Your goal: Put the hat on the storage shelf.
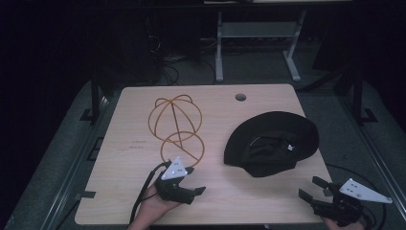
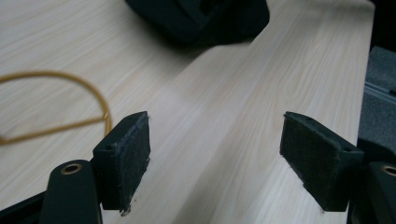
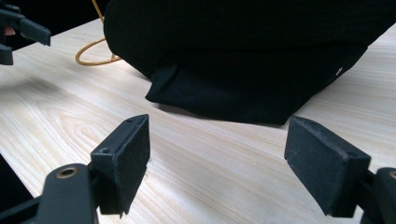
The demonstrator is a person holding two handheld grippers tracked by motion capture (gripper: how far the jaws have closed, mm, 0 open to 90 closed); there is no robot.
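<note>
A black brimmed hat (image 1: 272, 143) lies upside down on the right half of the wooden table (image 1: 124, 177). A gold wire hat stand (image 1: 176, 125) lies on its side left of the middle. My left gripper (image 1: 194, 180) is open near the front edge, just below the stand's ring base, with bare table between its pads (image 2: 128, 158); the ring (image 2: 70, 100) curves at its left. My right gripper (image 1: 312, 188) is open at the front right corner, short of the hat (image 3: 247, 60), with nothing between its jaws. The left gripper (image 3: 21, 32) appears at the far left there.
A round cable hole (image 1: 240, 97) sits near the table's back edge. Beyond the table stands a grey desk frame (image 1: 253, 38) on a dark floor with cables. Bare tabletop stretches along the left side and the front.
</note>
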